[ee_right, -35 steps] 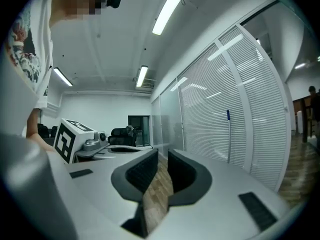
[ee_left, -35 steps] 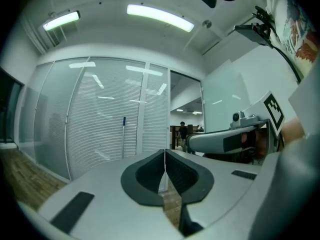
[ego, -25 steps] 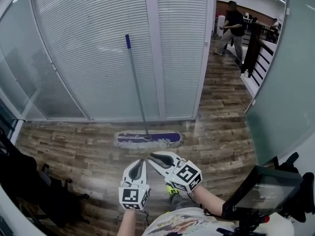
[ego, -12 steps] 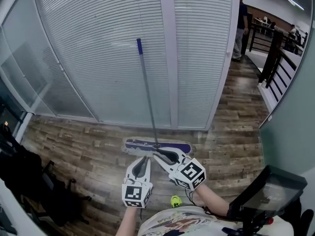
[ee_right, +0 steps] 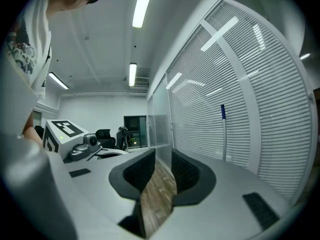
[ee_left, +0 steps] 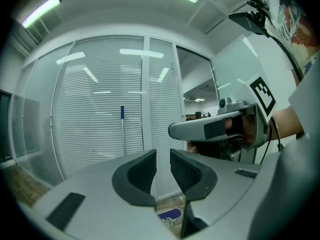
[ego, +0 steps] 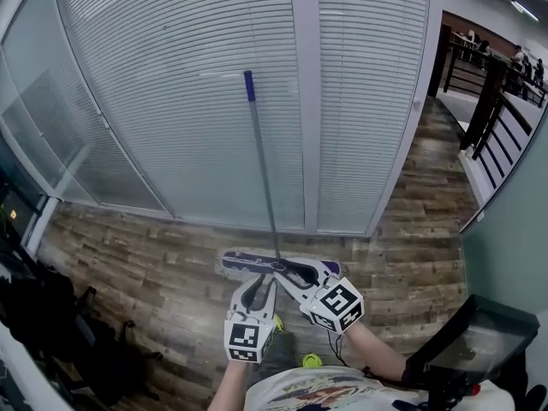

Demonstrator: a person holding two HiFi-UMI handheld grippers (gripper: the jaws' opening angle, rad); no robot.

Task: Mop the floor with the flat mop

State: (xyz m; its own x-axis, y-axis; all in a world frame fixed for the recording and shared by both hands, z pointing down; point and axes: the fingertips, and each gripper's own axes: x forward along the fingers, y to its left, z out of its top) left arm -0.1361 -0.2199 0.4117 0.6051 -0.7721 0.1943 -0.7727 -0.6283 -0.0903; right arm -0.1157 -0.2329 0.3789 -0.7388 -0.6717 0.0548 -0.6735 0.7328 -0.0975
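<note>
- Silver metal pole with a blue grip on top, purple flat pad with a white fringe at the bottom: that's the flat mop, and there's just one.
- It's parked against the white slatted-blind glass wall. The pad sits on the brown wood-plank floor right at the foot of the wall.
- The pole's long axis runs from the pad up the blinds, close to upright with the blue end on top. In the head view the top leans a touch to the left.
- The pad's long axis goes sideways, along the base of the wall.
- Two hand-held grippers, one per hand, each with a marker cube. Both point toward the mop, side by side.
- In the head view the left hand-held gripper and right hand-held gripper have their tips over the near edge of the pad.
- Left gripper view: the left hand-held gripper is opening. It has a narrow slot between the black pads with nothing in it, and the mop pole stands off at the wall.
- Right gripper view: same deal. The right hand-held gripper is opening with a slim gap, and only floor planks show through it. The pole is off to the side.
- So nobody's holding the mop.
</note>
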